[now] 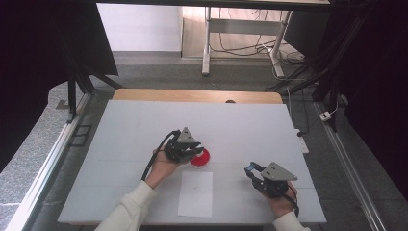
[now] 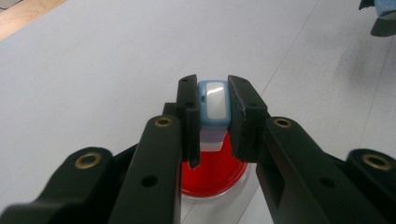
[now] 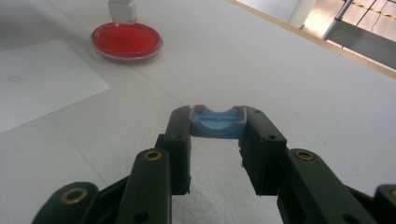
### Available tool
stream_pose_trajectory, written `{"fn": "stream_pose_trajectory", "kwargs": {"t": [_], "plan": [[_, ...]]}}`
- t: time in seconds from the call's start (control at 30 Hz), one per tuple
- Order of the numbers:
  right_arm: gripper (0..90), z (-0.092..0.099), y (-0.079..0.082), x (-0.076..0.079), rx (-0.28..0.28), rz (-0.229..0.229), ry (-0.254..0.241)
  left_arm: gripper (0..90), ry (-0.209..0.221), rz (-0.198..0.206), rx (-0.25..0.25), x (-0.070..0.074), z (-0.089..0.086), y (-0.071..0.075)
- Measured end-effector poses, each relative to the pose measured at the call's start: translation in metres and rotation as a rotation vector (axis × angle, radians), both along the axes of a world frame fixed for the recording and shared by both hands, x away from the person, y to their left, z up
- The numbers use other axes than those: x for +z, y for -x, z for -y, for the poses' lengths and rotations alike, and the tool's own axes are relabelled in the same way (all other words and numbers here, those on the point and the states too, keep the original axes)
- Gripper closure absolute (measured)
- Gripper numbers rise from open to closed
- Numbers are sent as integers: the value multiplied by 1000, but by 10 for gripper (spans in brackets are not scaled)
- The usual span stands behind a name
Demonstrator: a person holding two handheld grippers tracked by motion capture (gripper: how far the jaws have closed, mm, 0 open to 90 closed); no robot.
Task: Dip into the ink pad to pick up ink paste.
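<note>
My left gripper (image 1: 196,153) is shut on a small blue block with a white face (image 2: 215,105), held upright just over a round red dish (image 1: 201,158). In the left gripper view the block's pale lower end hangs above the red dish (image 2: 215,175); whether it touches the dish I cannot tell. Off to the right, my right gripper (image 1: 250,169) is shut on a blue cap-like piece (image 3: 218,123) with a hollow, curved inside, held a little above the table. The right gripper view has the red dish (image 3: 127,39) at upper left, the block's white bottom (image 3: 122,9) over it.
A white sheet of paper (image 1: 196,193) lies flat near the front edge, between the two hands. The white tabletop (image 1: 144,130) has a wooden strip (image 1: 192,95) along its far side. Dark frame posts stand left and right, beyond the table.
</note>
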State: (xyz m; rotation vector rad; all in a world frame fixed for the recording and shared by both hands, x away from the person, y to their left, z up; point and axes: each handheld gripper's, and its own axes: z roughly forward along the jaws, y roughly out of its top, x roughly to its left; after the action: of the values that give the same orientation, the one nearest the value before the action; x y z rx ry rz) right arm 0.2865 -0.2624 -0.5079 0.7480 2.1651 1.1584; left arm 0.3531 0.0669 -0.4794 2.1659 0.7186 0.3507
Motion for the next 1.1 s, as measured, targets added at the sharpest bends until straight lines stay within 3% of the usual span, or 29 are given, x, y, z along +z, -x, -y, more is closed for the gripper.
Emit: {"fn": "stream_pose_trajectory", "kwargs": {"t": [0.13, 0.27, 0.63, 1.1], "plan": [[647, 0, 0, 0, -1, -2, -1, 755, 1, -21, -14, -3, 1, -1], [647, 0, 0, 0, 0, -1, 1, 755, -24, -27, -25, -7, 5, -1], [647, 0, 0, 0, 0, -2, 1, 756, -57, -14, -27, -15, 10, -1], [647, 0, 0, 0, -1, -2, 6, 756, -64, 1, -23, -17, 13, 0]]}}
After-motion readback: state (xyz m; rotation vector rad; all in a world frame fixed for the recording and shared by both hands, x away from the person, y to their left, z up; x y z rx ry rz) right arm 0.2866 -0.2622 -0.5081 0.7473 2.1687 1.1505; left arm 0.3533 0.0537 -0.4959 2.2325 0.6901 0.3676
